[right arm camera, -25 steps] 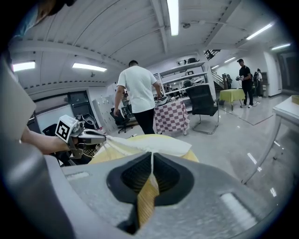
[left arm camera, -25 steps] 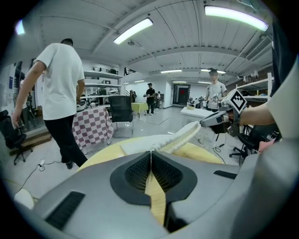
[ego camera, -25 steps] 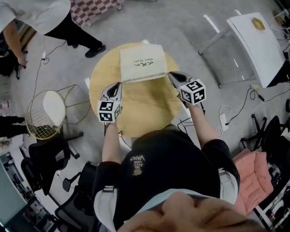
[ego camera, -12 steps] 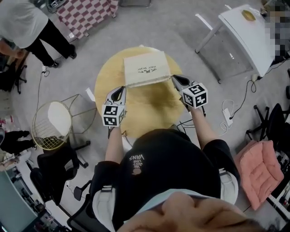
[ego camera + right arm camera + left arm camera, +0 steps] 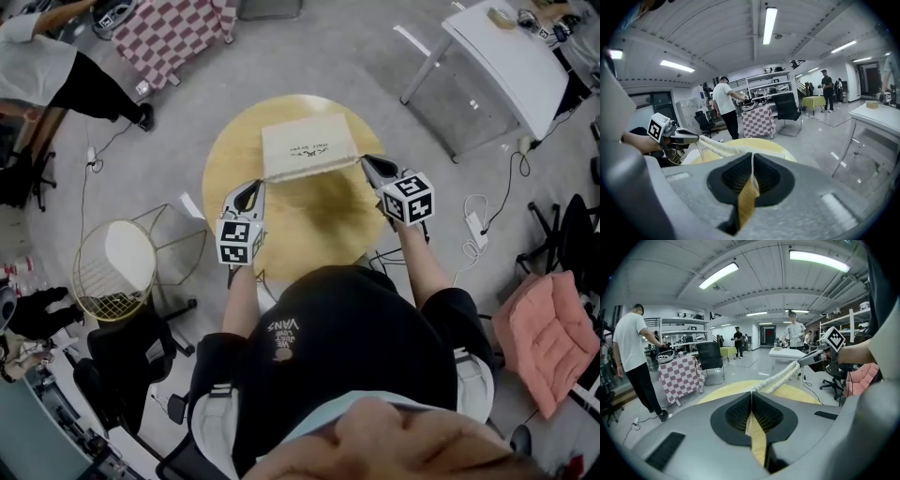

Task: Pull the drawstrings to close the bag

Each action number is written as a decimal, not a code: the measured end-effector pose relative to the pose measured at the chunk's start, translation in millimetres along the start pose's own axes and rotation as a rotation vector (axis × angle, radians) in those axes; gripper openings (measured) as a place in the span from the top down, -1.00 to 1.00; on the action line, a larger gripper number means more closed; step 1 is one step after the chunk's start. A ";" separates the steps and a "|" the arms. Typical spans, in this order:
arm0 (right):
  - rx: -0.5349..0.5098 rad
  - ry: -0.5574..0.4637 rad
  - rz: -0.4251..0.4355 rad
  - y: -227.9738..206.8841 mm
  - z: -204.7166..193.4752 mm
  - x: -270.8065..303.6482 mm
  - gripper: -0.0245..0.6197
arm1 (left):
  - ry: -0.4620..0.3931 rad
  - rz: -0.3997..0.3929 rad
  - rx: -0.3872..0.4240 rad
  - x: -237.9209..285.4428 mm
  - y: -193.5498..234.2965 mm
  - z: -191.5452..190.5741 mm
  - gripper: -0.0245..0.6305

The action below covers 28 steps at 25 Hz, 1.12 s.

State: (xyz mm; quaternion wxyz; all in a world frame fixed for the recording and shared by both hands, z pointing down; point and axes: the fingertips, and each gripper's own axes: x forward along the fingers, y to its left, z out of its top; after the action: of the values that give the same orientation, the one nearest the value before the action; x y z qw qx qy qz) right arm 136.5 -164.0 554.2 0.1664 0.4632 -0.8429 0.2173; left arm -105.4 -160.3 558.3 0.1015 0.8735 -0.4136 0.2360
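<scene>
A cream drawstring bag (image 5: 307,145) lay toward 12 o'clock on the round yellow table (image 5: 309,230). The left gripper (image 5: 255,185), at the bag's 8 o'clock corner, and the right gripper (image 5: 367,161), at 4 o'clock, were each clamped shut, apparently on a drawstring (image 5: 750,163). The mouth hem (image 5: 782,375) looked bunched but still spanned the bag's width, so most of the cinching seemingly remained.

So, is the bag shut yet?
Nearly. Done: the left gripper and right gripper are each shut on a string at the near corners of the bag. In hand: they stretch its edge between them, and it looks bunched like rope. Left: pull wider until it is fully tight. I cannot tell whether a gap remains.
</scene>
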 end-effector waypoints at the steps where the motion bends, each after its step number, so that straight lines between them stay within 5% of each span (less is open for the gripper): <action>1: 0.004 -0.005 -0.005 2.4 -0.6 -1.3 0.90 | 0.000 -0.001 -0.002 -2.3 0.7 -1.1 0.86; 28: 0.059 -0.040 -0.116 25.7 -10.7 -27.7 0.90 | -0.037 0.024 0.005 -46.9 23.6 -6.7 0.87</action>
State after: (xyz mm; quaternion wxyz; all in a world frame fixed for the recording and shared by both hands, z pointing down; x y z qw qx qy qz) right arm 129.7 -126.6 544.5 0.1480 0.5203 -0.8111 0.2226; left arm -151.4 -141.2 540.4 0.0886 0.8729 -0.4254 0.2219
